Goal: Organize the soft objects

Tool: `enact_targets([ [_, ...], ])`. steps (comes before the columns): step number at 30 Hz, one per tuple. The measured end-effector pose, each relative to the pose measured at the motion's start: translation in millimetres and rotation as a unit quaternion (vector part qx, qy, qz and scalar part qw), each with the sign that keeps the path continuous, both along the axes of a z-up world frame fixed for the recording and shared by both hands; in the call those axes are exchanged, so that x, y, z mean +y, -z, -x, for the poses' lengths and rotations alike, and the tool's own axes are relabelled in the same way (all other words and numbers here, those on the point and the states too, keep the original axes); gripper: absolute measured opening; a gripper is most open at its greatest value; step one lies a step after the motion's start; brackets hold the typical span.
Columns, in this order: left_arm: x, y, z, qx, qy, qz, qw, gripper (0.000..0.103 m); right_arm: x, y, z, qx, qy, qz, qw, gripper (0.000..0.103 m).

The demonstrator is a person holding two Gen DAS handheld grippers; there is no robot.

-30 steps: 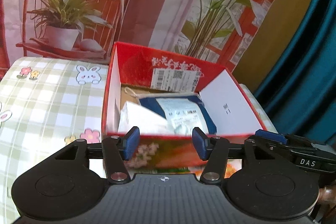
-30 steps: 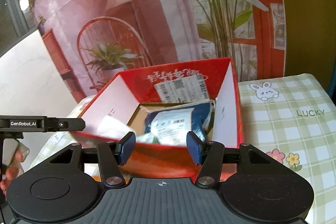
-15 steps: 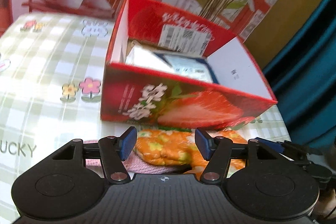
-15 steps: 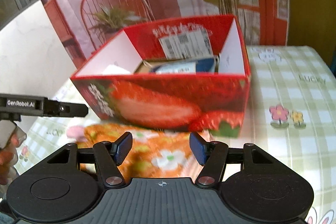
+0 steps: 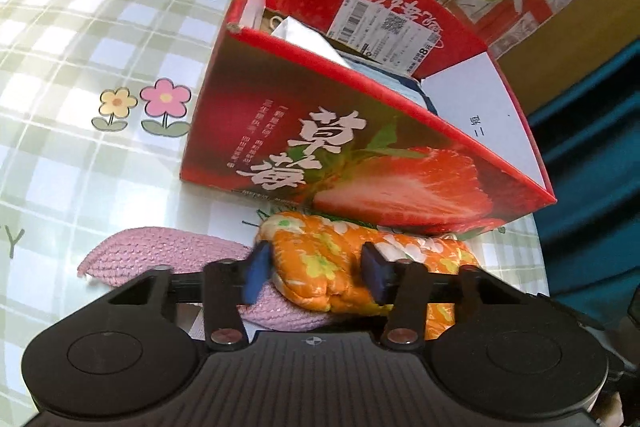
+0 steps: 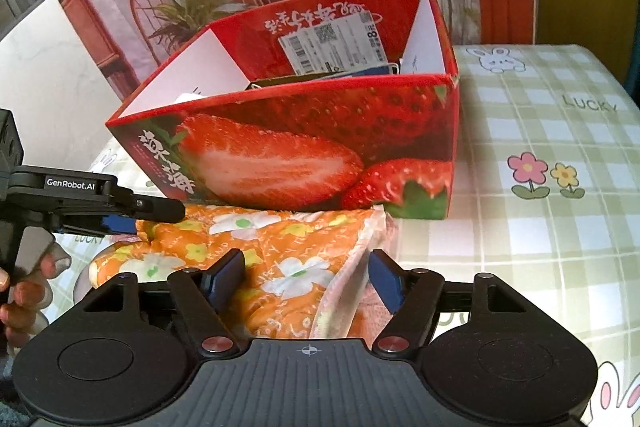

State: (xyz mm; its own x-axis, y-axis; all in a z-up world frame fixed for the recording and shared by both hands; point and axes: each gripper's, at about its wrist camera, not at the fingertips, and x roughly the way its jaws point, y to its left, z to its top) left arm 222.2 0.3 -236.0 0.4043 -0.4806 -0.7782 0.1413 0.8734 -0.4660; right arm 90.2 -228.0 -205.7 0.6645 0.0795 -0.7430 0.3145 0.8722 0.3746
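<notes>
both grippers sit low over the orange floral cloth [image 5: 332, 267], one at each end, which reads as a two-handed pick-up of something too floppy for a single grip. left gripper [image 5: 316, 273] has its blue pads [image 5: 256, 271] spread about as wide as the fold of cloth between them; the pads look close to the fabric or just brushing it, and i cannot tell whether they press it yet. right gripper [image 6: 308, 281] is also spread wide, with the white-edged end of the cloth lying between its pads, and no squeeze shows.

the cloth lies bunched on the checked counter [image 5: 80, 75], right against the front wall of the red strawberry box [image 5: 360, 155], with one edge seemingly tucked at the foot of the box. under its left end lies a pink knitted piece [image 5: 160, 251], flat on the counter, so a low grab by the left gripper could catch both.

the box stands open-topped just behind, with packets and a blue item already inside, so it is likely where the soft things go. taking the cloth near both ends should keep it from trailing when it is lifted over the box wall. it will sag in the middle and may snag on the near rim.
</notes>
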Motion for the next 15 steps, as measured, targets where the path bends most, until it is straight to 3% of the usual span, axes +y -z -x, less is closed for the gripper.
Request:
enact_targets([
  [1,0.2,-1.5,1.0,-0.004,0.001,0.002,1.0,0.034,-1.2,0.8,0.6,0.0,0.002,-0.004,1.0,0.067],
  [3,1.6,-5.8,4.5,-0.018,0.003,0.006,0.9998,0.03,-3.6,1.1,2.4,-0.004,0.006,-0.014,1.0,0.064],
  [5,1.1,-11.3,8.4,-0.033,0.007,0.004,0.9994,0.027,-4.5,-0.3,3.1,-0.006,0.008,-0.011,1.0,0.051],
  [9,2.4,-24.1,17.0,-0.06,0.011,0.006,0.9981,0.025,-7.8,-4.7,3.4,-0.013,0.006,-0.009,1.0,0.037],
  [11,2.5,-33.8,22.3,-0.079,0.012,0.003,0.9968,0.025,-8.9,-8.3,4.5,-0.02,0.007,-0.008,1.0,0.023],
  [15,5.5,-52.5,32.2,-0.115,0.017,0.01,0.9931,0.025,-9.2,-19.9,7.1,-0.04,-0.002,-0.009,0.999,0.012],
])
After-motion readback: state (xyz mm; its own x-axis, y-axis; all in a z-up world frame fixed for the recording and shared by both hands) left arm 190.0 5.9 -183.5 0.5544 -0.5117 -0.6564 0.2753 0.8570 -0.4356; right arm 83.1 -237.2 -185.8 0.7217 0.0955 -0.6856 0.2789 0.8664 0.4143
